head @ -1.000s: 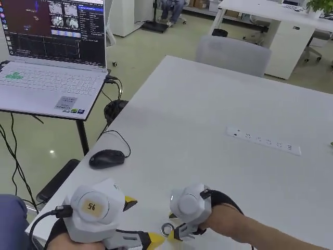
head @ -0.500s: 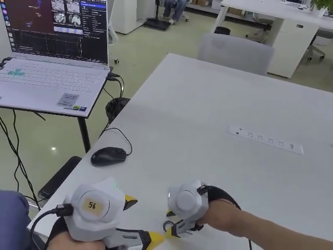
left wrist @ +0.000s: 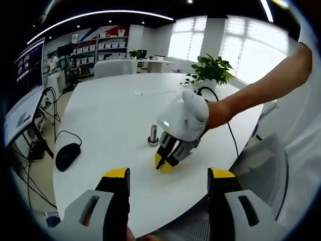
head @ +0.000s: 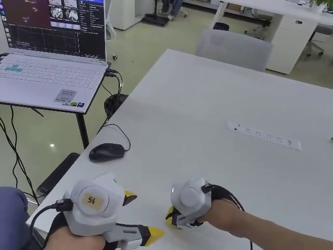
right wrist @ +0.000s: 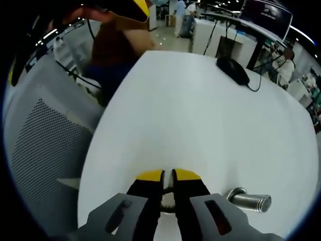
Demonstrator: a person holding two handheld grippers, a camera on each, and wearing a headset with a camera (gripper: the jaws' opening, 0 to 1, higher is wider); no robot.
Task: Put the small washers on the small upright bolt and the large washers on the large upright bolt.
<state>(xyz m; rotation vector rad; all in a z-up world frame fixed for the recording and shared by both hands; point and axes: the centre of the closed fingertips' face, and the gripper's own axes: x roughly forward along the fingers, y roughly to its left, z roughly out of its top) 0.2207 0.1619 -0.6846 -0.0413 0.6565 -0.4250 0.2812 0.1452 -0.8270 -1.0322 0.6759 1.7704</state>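
A short threaded bolt (left wrist: 153, 134) stands upright on the white table (head: 208, 104), with a ring at its foot. In the right gripper view the same bolt (right wrist: 249, 202) lies just right of my jaws. My right gripper (left wrist: 163, 164) is shut, with its yellow tips down at the table beside the bolt. Its jaws (right wrist: 168, 175) show only a thin slit, and I cannot tell whether anything thin sits in it. My left gripper (left wrist: 169, 173) is open and holds nothing, facing the right gripper from the near table edge. In the head view the left gripper (head: 141, 216) and right gripper (head: 169, 214) are at the bottom.
A black mouse (head: 106, 152) with its cable lies at the table's left edge. A white power strip (head: 263, 136) lies far right. A laptop (head: 47, 67) stands on a side stand to the left, and a grey chair (head: 234, 49) is at the far edge.
The metal ring seen by the right gripper's tips in the earlier head frames is now hidden behind that gripper, which has shifted slightly over it. The left gripper has barely moved.
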